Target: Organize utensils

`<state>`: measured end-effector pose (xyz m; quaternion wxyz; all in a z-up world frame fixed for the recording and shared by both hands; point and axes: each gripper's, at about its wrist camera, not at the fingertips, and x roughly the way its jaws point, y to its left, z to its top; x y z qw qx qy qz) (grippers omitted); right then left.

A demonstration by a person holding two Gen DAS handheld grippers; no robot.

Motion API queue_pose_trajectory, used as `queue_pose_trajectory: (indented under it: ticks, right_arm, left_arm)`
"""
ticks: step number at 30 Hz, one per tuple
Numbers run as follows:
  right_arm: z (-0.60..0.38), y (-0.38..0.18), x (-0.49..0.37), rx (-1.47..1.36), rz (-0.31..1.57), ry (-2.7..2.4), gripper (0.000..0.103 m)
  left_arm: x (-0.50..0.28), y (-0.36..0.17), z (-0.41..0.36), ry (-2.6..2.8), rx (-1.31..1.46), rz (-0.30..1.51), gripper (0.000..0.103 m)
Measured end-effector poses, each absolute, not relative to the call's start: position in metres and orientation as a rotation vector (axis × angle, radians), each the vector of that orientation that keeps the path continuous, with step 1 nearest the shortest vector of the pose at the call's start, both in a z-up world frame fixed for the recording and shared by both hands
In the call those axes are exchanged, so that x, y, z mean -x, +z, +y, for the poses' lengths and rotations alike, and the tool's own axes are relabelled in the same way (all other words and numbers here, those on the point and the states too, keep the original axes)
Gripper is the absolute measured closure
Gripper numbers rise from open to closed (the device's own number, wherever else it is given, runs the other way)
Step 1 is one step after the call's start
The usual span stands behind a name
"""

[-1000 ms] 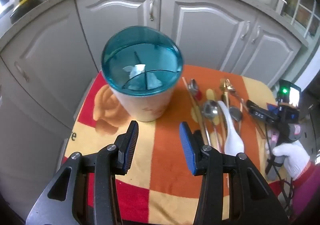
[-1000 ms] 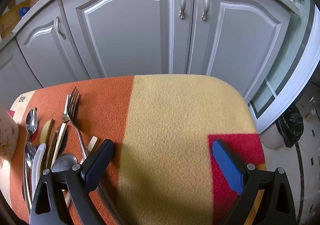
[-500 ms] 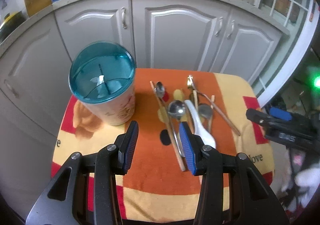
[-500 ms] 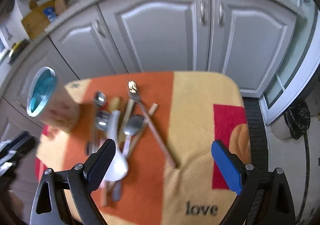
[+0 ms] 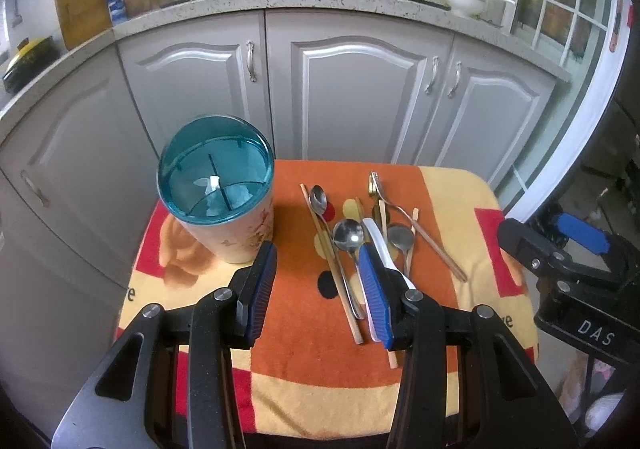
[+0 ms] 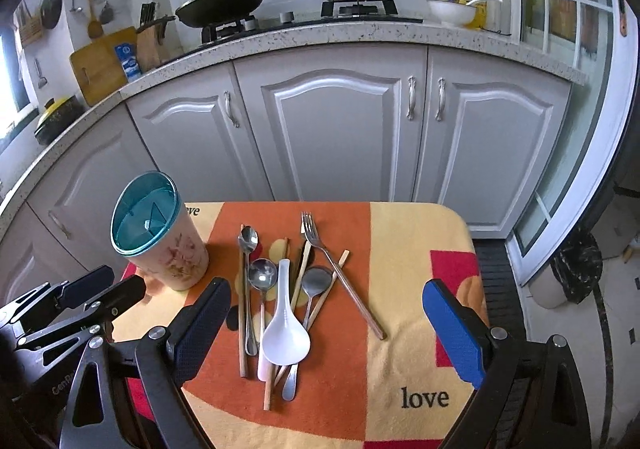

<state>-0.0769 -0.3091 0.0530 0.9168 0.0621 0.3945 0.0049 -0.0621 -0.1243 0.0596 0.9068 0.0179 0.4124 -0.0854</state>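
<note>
A small table draped in an orange, yellow and red cloth (image 6: 404,245) stands before grey kitchen cabinets (image 6: 336,137). The right gripper (image 6: 326,323) hovers above the near edge, its blue-padded fingers (image 6: 452,333) spread wide and holding nothing. Between them lies the utensil pile: one white ceramic soup spoon (image 6: 285,333), three metal spoons, one fork (image 6: 316,239) and several wooden chopsticks whose number is unclear because they overlap. Beyond the right finger the cloth is bare out to the table's rounded far corner. The holder cup (image 6: 160,233), floral with a teal divided rim, stands upright beyond the left finger, near the table's left edge. The left gripper (image 5: 318,289) has its fingers parted moderately, empty, with bare orange cloth between them; the cup sits just beyond its left finger.
</note>
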Motion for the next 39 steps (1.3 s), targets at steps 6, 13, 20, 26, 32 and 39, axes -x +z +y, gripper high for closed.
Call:
queue_pose_trajectory:
  ticks: [6,13,20,26,32,39]
  right_arm:
    - [-0.302,0.066,0.086,-0.089,0.763,0.015,0.007]
    - [-0.296,0.076,0.092,-0.069,0.733,0.018,0.007]
    - [-0.294,0.079,0.094,-0.057,0.732,0.018,0.007]
    - [-0.294,0.081,0.094,-0.059,0.73,0.022,0.007]
    - [-0.293,0.083,0.094,-0.048,0.729,0.017,0.007]
    - [-0.291,0.081,0.092,-0.041,0.741,0.023,0.007]
  left_arm:
    - [0.066,0.067,-0.122,-0.175,-0.028,0.837,0.061]
    - [0.069,0.073,-0.119,-0.173,-0.018,0.817,0.061]
    - [0.069,0.079,-0.119,-0.174,-0.012,0.805,0.061]
    - [0.07,0.083,-0.118,-0.172,-0.007,0.797,0.061]
    - [0.07,0.085,-0.116,-0.172,-0.003,0.794,0.061]
    - [0.069,0.086,-0.115,-0.168,-0.002,0.788,0.061]
